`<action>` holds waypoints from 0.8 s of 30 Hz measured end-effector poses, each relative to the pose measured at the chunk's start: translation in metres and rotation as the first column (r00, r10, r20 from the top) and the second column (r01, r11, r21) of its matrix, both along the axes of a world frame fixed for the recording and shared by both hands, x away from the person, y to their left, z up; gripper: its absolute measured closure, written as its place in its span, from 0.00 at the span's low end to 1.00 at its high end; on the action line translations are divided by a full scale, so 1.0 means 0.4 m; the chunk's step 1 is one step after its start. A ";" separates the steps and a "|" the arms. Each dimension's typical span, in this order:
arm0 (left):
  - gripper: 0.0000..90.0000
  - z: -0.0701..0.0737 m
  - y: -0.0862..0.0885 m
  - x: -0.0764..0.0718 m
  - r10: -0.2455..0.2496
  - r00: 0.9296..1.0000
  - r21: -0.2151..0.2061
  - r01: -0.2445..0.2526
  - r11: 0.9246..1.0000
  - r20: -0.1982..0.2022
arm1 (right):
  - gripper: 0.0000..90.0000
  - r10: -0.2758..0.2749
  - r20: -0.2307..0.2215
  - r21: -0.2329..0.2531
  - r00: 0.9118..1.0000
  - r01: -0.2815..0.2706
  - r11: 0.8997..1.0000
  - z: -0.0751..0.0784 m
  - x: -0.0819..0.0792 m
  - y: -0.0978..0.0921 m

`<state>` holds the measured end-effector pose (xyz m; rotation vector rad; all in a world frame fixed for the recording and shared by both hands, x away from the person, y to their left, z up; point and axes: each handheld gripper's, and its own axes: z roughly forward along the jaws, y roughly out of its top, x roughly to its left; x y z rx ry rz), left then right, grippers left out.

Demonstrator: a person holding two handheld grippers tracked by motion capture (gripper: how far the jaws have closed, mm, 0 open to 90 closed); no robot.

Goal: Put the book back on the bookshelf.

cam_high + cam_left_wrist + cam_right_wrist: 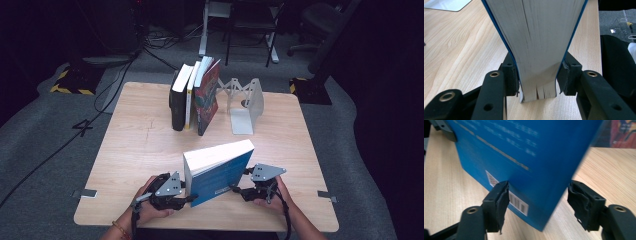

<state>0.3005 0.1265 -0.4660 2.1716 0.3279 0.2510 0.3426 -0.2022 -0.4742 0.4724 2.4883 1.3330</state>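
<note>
Left gripper view: left gripper pinching blue book upright for shelving, right gripper spread.

The left black two-jaw gripper sits at the near edge, jaws clamped tight. The right black two-jaw gripper sits near right, its jaws spread apart. A hand grips each from below.

The thick blue-covered paperback book stands tilted on the light wooden table, near its front edge; the left gripper sits at its left corner; the right gripper just right of it; behind, mid-table, a row of upright books; right of these, the white metal bookend.
</note>
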 end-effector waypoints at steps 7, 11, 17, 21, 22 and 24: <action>0.53 -0.002 0.028 0.011 0.090 0.996 -0.007 -0.090 0.996 -0.003 | 0.52 0.038 0.015 -0.024 0.999 -0.038 0.999 0.008 -0.010 -0.014; 0.49 -0.004 0.038 0.020 0.129 0.992 -0.022 -0.129 0.991 -0.003 | 0.59 0.088 0.013 -0.034 0.996 -0.088 0.996 0.013 -0.028 -0.026; 0.48 -0.008 0.039 0.028 0.180 0.984 -0.046 -0.181 0.982 -0.011 | 0.58 0.114 0.047 0.002 0.992 -0.115 0.993 0.049 -0.054 -0.013; 0.46 -0.009 0.032 0.029 0.189 0.982 -0.048 -0.189 0.981 -0.008 | 0.55 0.116 0.077 0.053 0.990 -0.120 0.991 0.088 -0.063 0.008; 0.45 -0.010 0.029 0.030 0.192 0.981 -0.048 -0.192 0.980 -0.005 | 0.55 0.108 0.083 0.061 0.991 -0.113 0.992 0.097 -0.065 0.014; 0.44 -0.010 0.024 0.033 0.199 0.980 -0.050 -0.199 0.979 -0.005 | 0.55 0.094 0.096 0.067 0.991 -0.100 0.993 0.117 -0.070 0.028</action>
